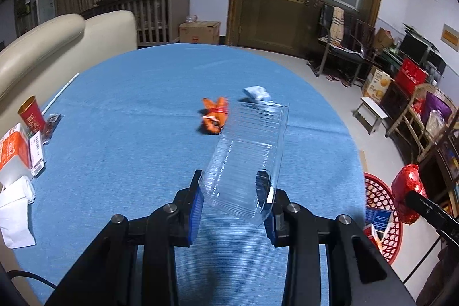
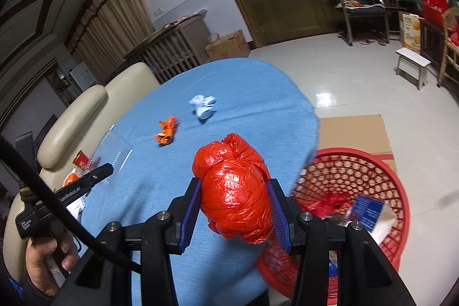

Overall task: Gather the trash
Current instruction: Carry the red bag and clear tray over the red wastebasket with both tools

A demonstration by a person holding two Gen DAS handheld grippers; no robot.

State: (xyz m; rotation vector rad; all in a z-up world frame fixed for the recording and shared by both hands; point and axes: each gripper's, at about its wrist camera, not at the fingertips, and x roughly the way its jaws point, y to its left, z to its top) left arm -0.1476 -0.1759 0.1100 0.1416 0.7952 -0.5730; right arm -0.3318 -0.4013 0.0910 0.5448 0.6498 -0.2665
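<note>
My left gripper (image 1: 233,198) is shut on a clear ribbed plastic tray (image 1: 246,154), held tilted above the blue table (image 1: 129,105). My right gripper (image 2: 235,208) is shut on a balled-up red plastic bag (image 2: 233,191) at the table's right edge, beside the red mesh basket (image 2: 352,171) on the floor. The bag (image 1: 407,191) and basket (image 1: 378,200) also show at the right of the left wrist view. An orange wrapper (image 1: 215,116) (image 2: 166,131) and a crumpled white-blue paper (image 1: 256,92) (image 2: 202,105) lie mid-table.
At the table's left edge stand a red cup (image 1: 31,115), small cartons (image 1: 13,148), white tissues (image 1: 15,208) and a straw (image 1: 61,92). A cream sofa (image 1: 57,39) lies behind. The basket holds red plastic and a blue card (image 2: 368,210), and sits on flattened cardboard (image 2: 355,131). A white stool (image 2: 413,65) stands beyond.
</note>
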